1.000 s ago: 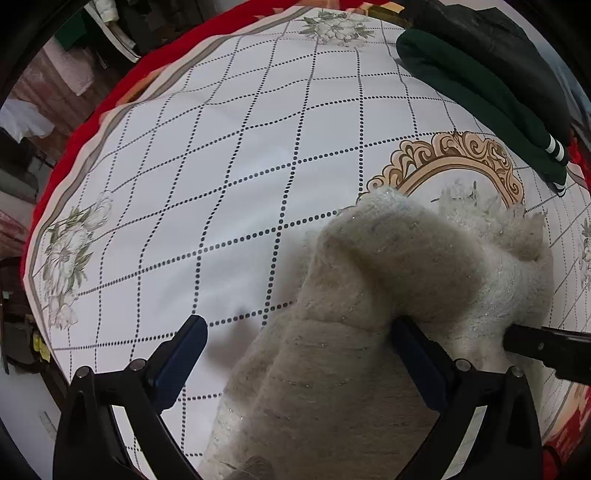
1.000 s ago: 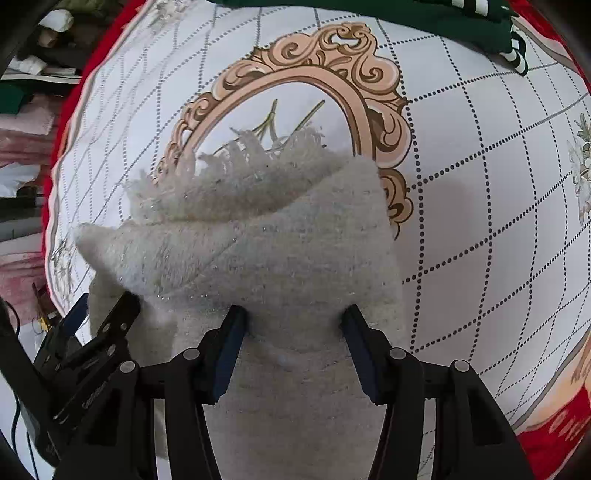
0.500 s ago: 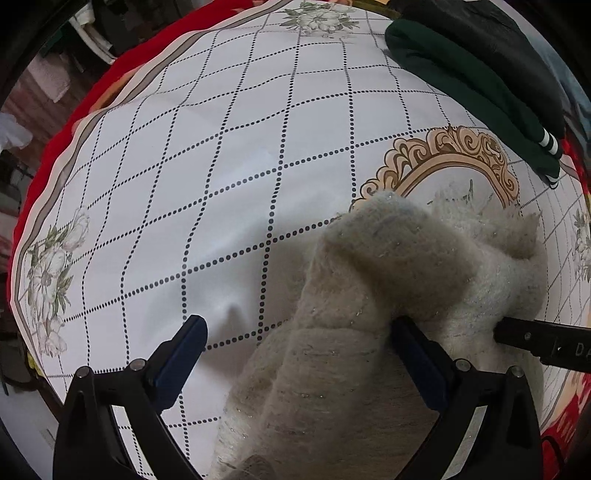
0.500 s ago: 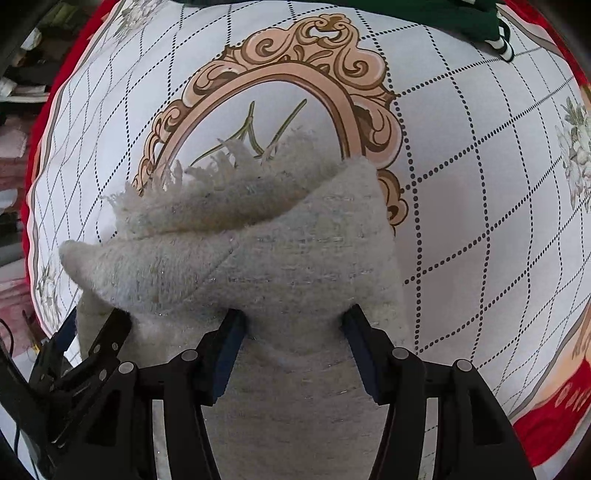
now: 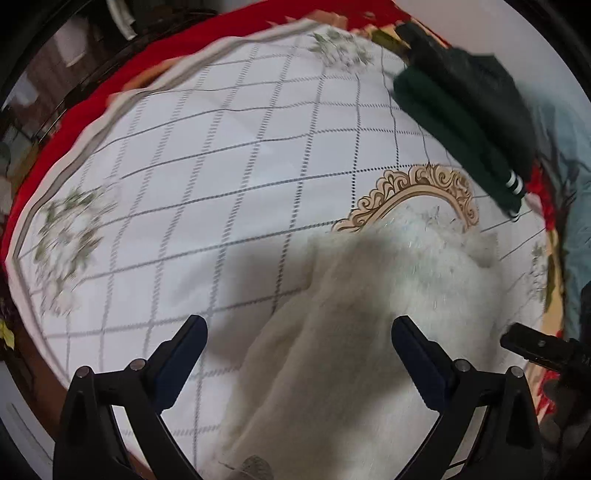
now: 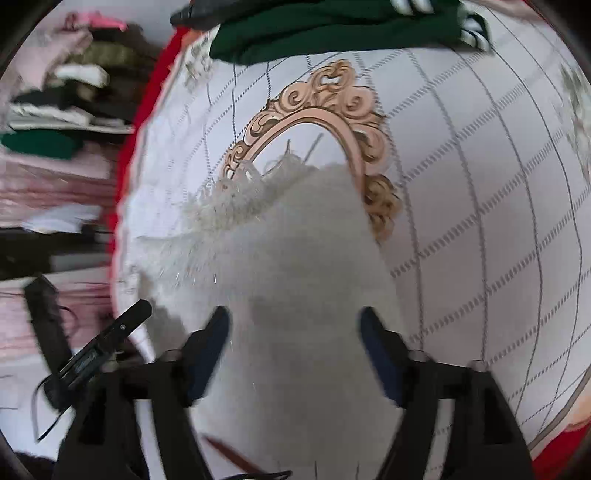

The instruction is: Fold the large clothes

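A fuzzy cream knit garment with a fringed edge (image 5: 388,295) lies folded on the white diamond-patterned tablecloth (image 5: 221,166). It also shows in the right wrist view (image 6: 295,258), its fringe over the ornate gold frame print (image 6: 332,107). My left gripper (image 5: 299,343) is open, raised above the garment's left edge, holding nothing. My right gripper (image 6: 293,339) is open above the garment's near part, holding nothing. Both views are motion-blurred.
A folded dark green garment with white stripes (image 5: 461,110) lies at the far side of the table; it also shows in the right wrist view (image 6: 332,29). Piles of clothes (image 6: 62,92) sit beyond the red table border (image 5: 74,99) on the left.
Both grippers have let go of the cream garment and pulled up and back; the right jaws opened wider. The garment has dropped flat onto the cloth.
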Available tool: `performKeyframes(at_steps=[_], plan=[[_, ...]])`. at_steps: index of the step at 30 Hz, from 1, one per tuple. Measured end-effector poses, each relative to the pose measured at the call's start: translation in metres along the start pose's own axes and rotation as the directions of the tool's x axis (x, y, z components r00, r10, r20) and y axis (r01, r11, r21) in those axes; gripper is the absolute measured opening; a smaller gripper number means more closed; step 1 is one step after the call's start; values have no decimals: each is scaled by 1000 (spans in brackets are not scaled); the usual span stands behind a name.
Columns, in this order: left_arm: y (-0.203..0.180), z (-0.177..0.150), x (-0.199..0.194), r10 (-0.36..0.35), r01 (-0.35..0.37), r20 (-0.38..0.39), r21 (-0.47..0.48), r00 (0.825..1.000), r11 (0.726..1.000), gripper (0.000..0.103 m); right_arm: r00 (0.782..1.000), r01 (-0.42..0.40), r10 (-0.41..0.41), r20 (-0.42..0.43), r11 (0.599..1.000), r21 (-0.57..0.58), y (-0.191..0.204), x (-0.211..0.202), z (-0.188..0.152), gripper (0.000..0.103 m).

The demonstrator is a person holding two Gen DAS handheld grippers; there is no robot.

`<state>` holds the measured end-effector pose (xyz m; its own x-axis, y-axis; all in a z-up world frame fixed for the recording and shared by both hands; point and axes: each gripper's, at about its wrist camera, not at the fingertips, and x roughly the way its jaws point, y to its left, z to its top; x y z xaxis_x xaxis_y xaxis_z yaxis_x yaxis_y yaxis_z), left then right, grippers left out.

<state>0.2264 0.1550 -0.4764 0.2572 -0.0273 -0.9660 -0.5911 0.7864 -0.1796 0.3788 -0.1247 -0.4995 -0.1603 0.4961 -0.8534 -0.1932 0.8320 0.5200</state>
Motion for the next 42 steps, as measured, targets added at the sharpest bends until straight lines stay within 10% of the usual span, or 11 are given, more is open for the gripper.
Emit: performKeyframes(at_steps=[5,10,13,20,26,31,36,42], plan=[[31,-28,1,-20,14,-67,-94,998,995,102,997,-77,76,-21,997,-26,-55,-5,-10,89],[49,-49,22,-47,29,-114,-155,992,987,102,934,-310,312,-176,950,39,-98,54,-7,89],[53,-56,40,-65,40,-146,-168,987,985,102,881,-417,409,-239,909,18,-88,84,1,89],[59,-59,61,-54,31,-152,-150,987,988,103,865,-447,425,-266,894,-23,-42,112,17,89],[73,-57,57,-42,22,-134,-145,990,989,103,727,-640,606,-323,769,2,-19,85,-2,76],[81,-60,50,-90,70,-121,-159,989,985,103,817,-470,431,-384,883,-9,-21,141,-11,92],[94,-89,-9,-47,40,-24,-239,999,970,102,817,-525,523,-243,849,64,-18,146,-9,74],[125,-141,-22,-151,143,18,-453,988,880,102,815,-534,555,-166,831,158,-24,147,-25,71]])
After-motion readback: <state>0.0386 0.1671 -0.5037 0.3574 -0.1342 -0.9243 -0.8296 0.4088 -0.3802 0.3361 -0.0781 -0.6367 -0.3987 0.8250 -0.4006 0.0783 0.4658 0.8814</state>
